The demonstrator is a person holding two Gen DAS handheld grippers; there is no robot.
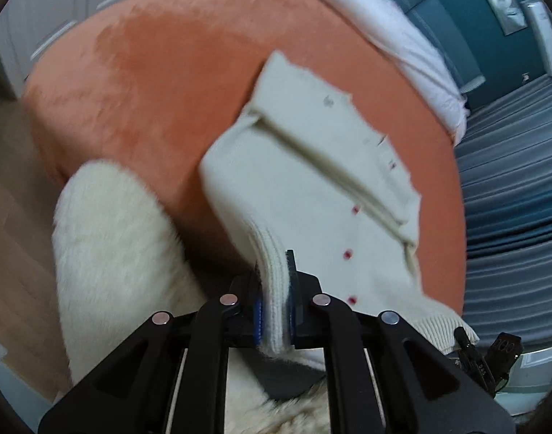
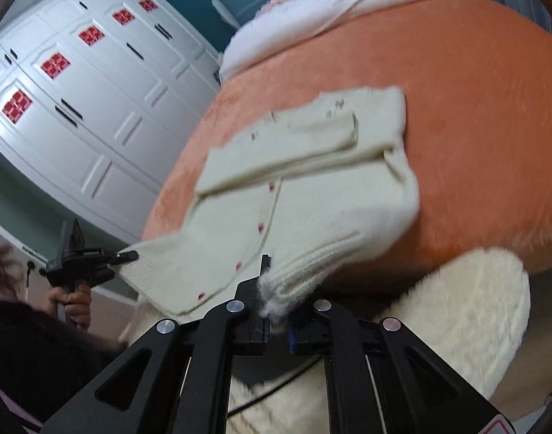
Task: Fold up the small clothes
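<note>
A small cream knit cardigan [image 1: 312, 195] with red buttons hangs partly over the orange bed cover [image 1: 149, 83], its sleeves folded across the body. My left gripper [image 1: 276, 311] is shut on the ribbed hem at one bottom corner. My right gripper [image 2: 277, 311] is shut on the ribbed hem at the other corner of the cardigan [image 2: 312, 188]. The left gripper also shows in the right wrist view [image 2: 127, 255], pinching the hem. The right gripper's tip shows at the lower right of the left wrist view [image 1: 464, 338]. The hem is lifted off the orange bed cover [image 2: 475, 126].
A fluffy cream rug [image 1: 109, 253] lies below the bed's edge, also in the right wrist view [image 2: 456, 325]. A white quilt [image 1: 402, 36] lies at the bed's far end. A white wardrobe [image 2: 76, 90] stands beside the bed. Grey striped bedding [image 1: 511, 181] is at right.
</note>
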